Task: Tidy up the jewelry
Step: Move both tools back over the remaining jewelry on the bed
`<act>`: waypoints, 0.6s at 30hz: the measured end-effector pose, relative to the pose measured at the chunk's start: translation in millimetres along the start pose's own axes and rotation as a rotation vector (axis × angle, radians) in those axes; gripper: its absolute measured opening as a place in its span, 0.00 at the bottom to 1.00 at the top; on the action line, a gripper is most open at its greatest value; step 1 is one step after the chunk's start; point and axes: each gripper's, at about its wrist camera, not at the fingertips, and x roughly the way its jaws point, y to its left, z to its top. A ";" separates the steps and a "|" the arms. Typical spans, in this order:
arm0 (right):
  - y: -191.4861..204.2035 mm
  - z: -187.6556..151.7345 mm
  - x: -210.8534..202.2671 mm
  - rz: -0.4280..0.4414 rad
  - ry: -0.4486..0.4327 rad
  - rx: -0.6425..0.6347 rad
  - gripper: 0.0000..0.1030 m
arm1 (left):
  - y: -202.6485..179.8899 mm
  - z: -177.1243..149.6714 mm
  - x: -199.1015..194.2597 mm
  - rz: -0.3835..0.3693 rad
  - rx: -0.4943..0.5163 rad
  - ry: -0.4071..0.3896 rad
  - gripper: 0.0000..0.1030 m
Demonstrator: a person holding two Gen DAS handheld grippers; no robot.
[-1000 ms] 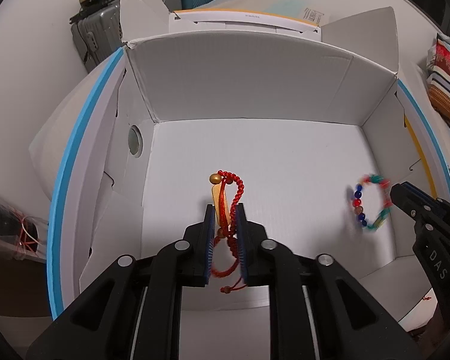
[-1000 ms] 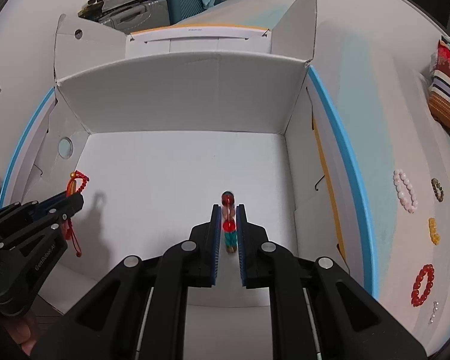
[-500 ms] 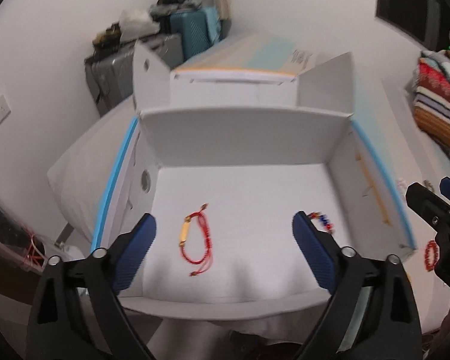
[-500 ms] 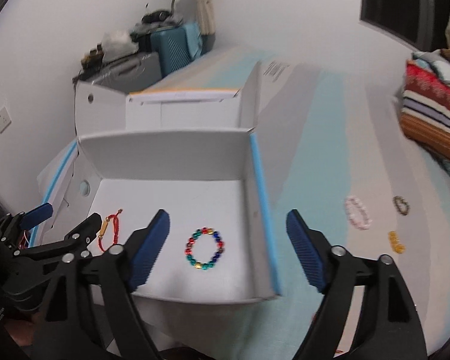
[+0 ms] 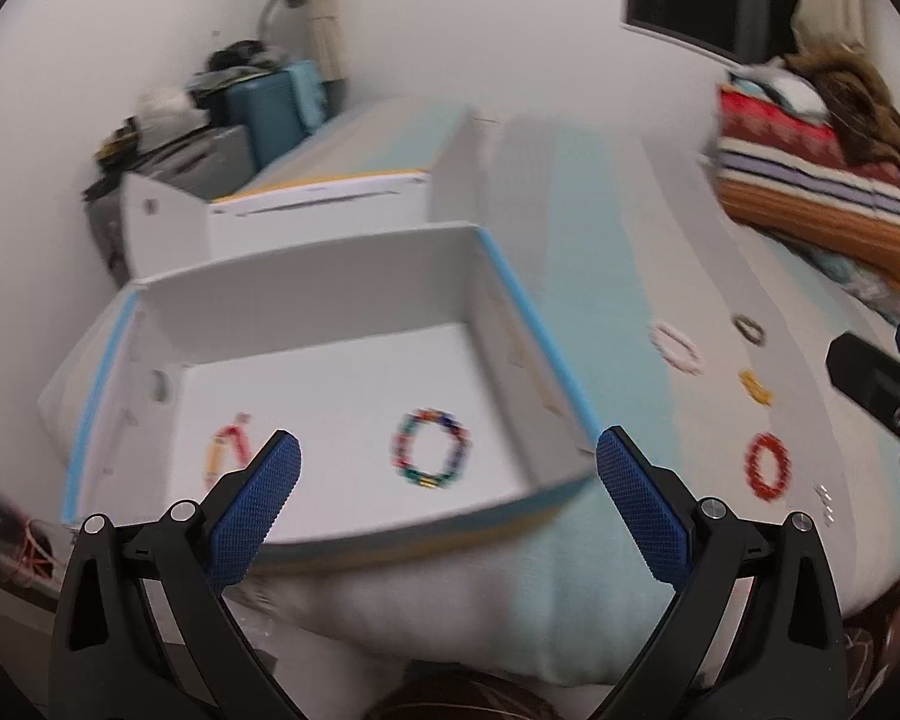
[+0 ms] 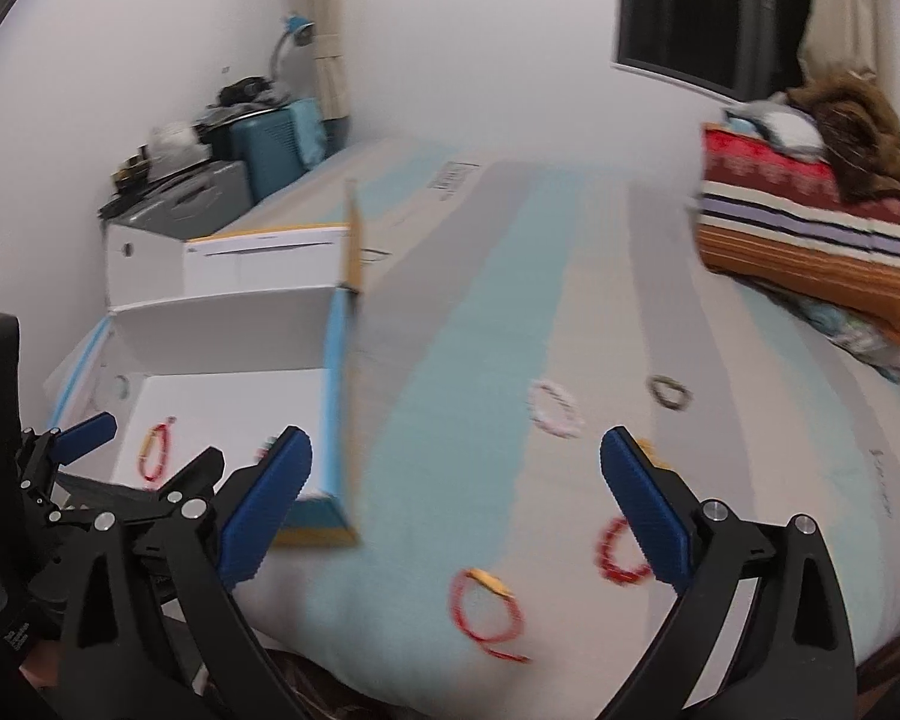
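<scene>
An open white cardboard box (image 5: 330, 276) with blue edges stands on the bed. A red cord bracelet (image 5: 229, 447) and a multicoloured bead bracelet (image 5: 433, 449) lie on its floor. My left gripper (image 5: 447, 507) is open and empty, above the box's near edge. My right gripper (image 6: 456, 498) is open and empty, over the bed to the right of the box (image 6: 228, 324). On the bedcover lie a red cord bracelet (image 6: 487, 612), a red bead bracelet (image 6: 617, 552), a pink bracelet (image 6: 555, 408), a dark bracelet (image 6: 669, 391) and a yellow one (image 5: 756, 387).
Folded striped blankets (image 6: 804, 228) are stacked at the back right of the bed. Suitcases and clutter (image 6: 240, 150) stand behind the box by the wall. The left gripper's fingers (image 6: 84, 429) show at the left of the right wrist view.
Both grippers opened and let their bracelets drop onto the box floor. Both then pulled back, up and to the right, away from the box.
</scene>
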 end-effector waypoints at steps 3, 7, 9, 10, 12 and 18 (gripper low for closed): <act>-31.2 -13.0 -3.6 -0.037 0.015 0.026 0.90 | -31.2 -10.1 3.3 -0.032 0.038 0.011 0.95; -70.2 -32.4 -4.1 -0.089 0.043 0.078 0.90 | -65.7 -22.7 10.5 -0.077 0.080 0.032 0.94; -88.1 -43.7 -4.1 -0.107 0.058 0.102 0.90 | -81.2 -28.1 13.2 -0.105 0.093 0.043 0.94; -96.1 -49.0 -3.6 -0.117 0.066 0.112 0.90 | -90.4 -31.4 15.7 -0.117 0.101 0.050 0.94; -111.8 -58.7 -2.8 -0.133 0.081 0.128 0.90 | -104.9 -36.2 21.0 -0.132 0.112 0.059 0.94; -153.4 -93.4 11.0 -0.199 0.126 0.175 0.90 | -140.2 -54.8 45.7 -0.170 0.133 0.102 0.94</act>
